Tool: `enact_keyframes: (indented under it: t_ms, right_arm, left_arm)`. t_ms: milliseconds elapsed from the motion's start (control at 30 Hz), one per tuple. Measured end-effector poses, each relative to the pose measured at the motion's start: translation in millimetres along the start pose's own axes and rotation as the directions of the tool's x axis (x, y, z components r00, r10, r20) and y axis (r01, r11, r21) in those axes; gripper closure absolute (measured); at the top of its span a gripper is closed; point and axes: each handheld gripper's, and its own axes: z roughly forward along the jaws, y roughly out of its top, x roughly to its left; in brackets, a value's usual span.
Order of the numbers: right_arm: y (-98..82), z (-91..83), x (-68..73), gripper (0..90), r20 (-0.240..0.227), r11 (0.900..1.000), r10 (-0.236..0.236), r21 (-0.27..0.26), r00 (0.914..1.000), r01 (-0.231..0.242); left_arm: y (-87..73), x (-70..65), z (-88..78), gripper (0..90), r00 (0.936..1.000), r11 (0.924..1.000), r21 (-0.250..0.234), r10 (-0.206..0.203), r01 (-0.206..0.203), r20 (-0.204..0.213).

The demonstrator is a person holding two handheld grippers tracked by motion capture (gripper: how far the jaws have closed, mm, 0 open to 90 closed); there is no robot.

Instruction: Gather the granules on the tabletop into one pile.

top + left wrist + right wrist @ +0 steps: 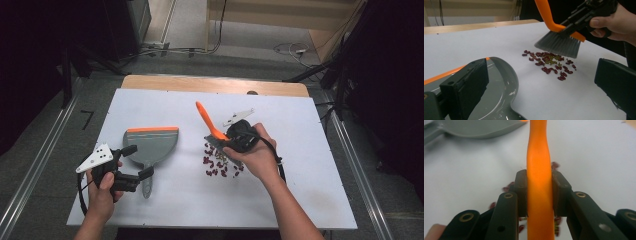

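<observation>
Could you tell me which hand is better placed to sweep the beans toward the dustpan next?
The right. Its gripper is already shut on the brush, whose bristles hang just above the beans. The left gripper stands open by the dustpan, better placed to steady it.

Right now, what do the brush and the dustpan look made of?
Brush: likely moulded plastic, its orange handle smooth and slightly glossy; its bristles look like fine grey synthetic fibres. Dustpan: probably grey plastic, with sheen on the tray, and an orange front strip that may be rubber.
</observation>
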Motion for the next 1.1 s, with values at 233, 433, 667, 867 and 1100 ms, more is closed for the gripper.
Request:
enact_keyframes:
  t_ms: [233, 433, 667, 867, 1100]
  right_arm:
    - [2.8, 6.5, 26.8, 69.2, -0.142, 0.999, 0.019, 0.038, 0.9897, -0.014]
    - [0.4, 24.9, 37.2, 69.2, -0.190, 0.997, 0.052, 0.071, 0.9805, -0.039]
    - [-3.2, 38.5, 28.8, 69.1, -0.138, 0.991, 0.118, 0.086, 0.9834, -0.107]
    - [-12.4, 40.2, 3.7, 68.6, -0.128, 0.979, 0.198, 0.078, 0.9718, -0.189]
    - [-24.7, 37.3, -18.8, 68.2, -0.109, 0.962, 0.270, 0.058, 0.9566, -0.266]
  left_arm:
    - [0.2, -0.5, -0.3, 0.0, 1.0000, 1.0000, 0.000, 0.004, -0.004, 0.000]
    - [0.8, -0.6, -0.2, 0.0, 1.0000, 1.0000, -0.005, 0.003, -0.003, 0.002]
    - [-0.4, -2.4, 4.5, 0.0, 0.9999, 0.9999, 0.014, 0.007, -0.007, 0.010]
    - [-0.7, -2.1, 3.6, 0.0, 0.9999, 0.9999, 0.016, 0.007, -0.008, 0.007]
    - [-0.8, -2.1, 3.9, 0.0, 0.9999, 0.9998, 0.019, 0.011, -0.011, 0.005]
